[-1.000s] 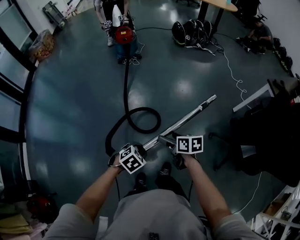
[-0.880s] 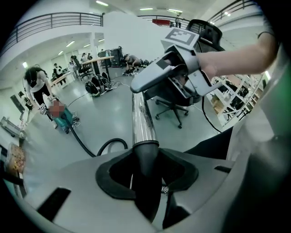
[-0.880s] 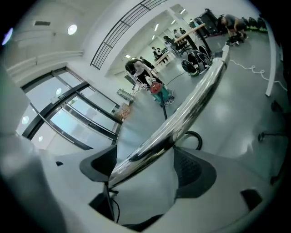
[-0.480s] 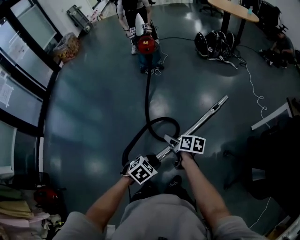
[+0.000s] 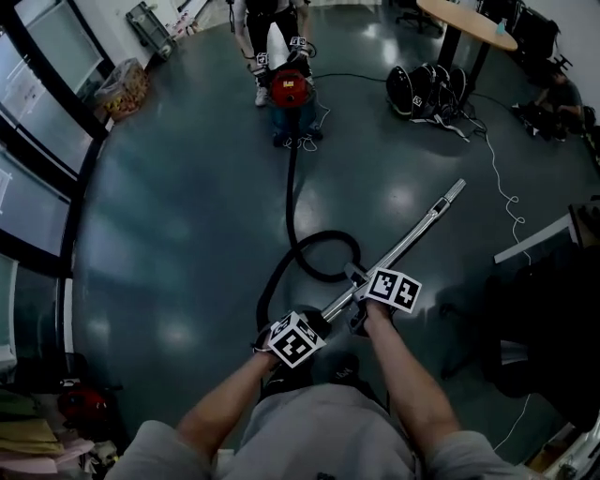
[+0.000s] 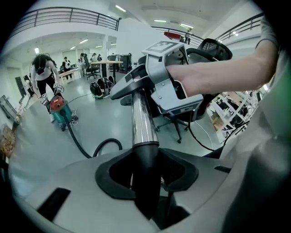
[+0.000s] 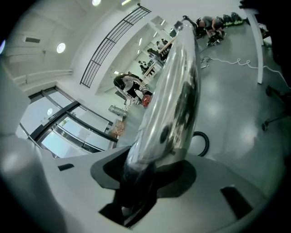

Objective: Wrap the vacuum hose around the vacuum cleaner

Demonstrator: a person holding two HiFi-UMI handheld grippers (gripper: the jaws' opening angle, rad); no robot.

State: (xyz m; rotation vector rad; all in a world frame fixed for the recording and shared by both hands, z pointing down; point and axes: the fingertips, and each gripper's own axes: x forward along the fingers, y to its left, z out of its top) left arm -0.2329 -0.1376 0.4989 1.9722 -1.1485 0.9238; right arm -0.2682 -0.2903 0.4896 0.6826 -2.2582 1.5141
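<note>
On the floor ahead, hose [image 5: 291, 192]: black, one loop, runs to the red vacuum cleaner [image 5: 290, 89], well apart, beside another person [image 5: 272, 19].
Wand [image 5: 412, 234]: metal, held in both grippers.
Right gripper [image 7: 145, 177]: jaws just closed, now clamped on the tube.
Left gripper [image 6: 146, 175]: clamped on the black cuff.
Meaning: two-handed hold gained; wrapping not yet begun.
Containers: none in play.

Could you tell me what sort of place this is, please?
Probably a large open office or lab hall: a smooth grey floor, tall glass walls, a table and a railed upper gallery.
</note>
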